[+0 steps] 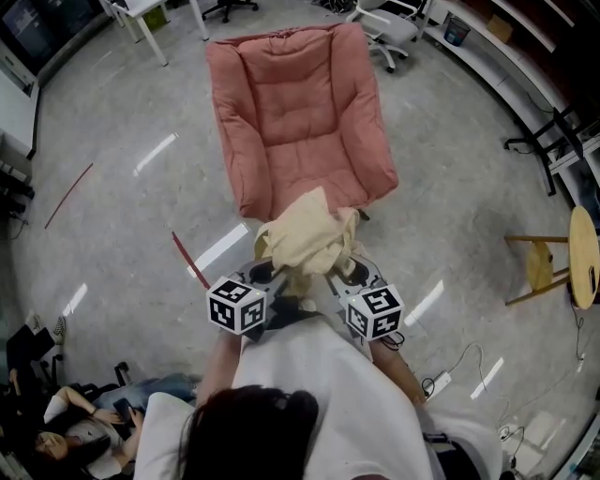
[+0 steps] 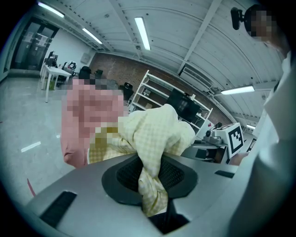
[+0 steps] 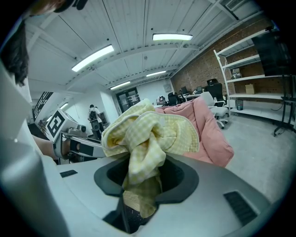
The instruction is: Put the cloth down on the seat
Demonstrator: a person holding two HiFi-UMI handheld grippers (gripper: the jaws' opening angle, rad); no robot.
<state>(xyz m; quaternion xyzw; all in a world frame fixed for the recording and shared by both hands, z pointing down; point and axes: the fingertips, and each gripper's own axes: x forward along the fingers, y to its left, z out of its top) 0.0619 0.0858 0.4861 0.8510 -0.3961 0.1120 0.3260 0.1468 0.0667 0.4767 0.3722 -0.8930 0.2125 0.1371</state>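
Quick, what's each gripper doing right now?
Left gripper: closed on the yellow checked cloth.
Right gripper: closed on the same cloth.

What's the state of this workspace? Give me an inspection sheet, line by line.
Surface: pink armchair, seat cushion bare; grey floor around it.
Job's things: yellow checked cloth, bunched, held up at the armchair's front edge, not yet on the seat.
Clutter: red strip on the floor.
Tools: left tool shut on the cloth; right tool shut on the cloth.
Cables: white cable and power strip on the floor, right.
Surroundings: wooden stool, office chair, shelving, person seated on the floor.
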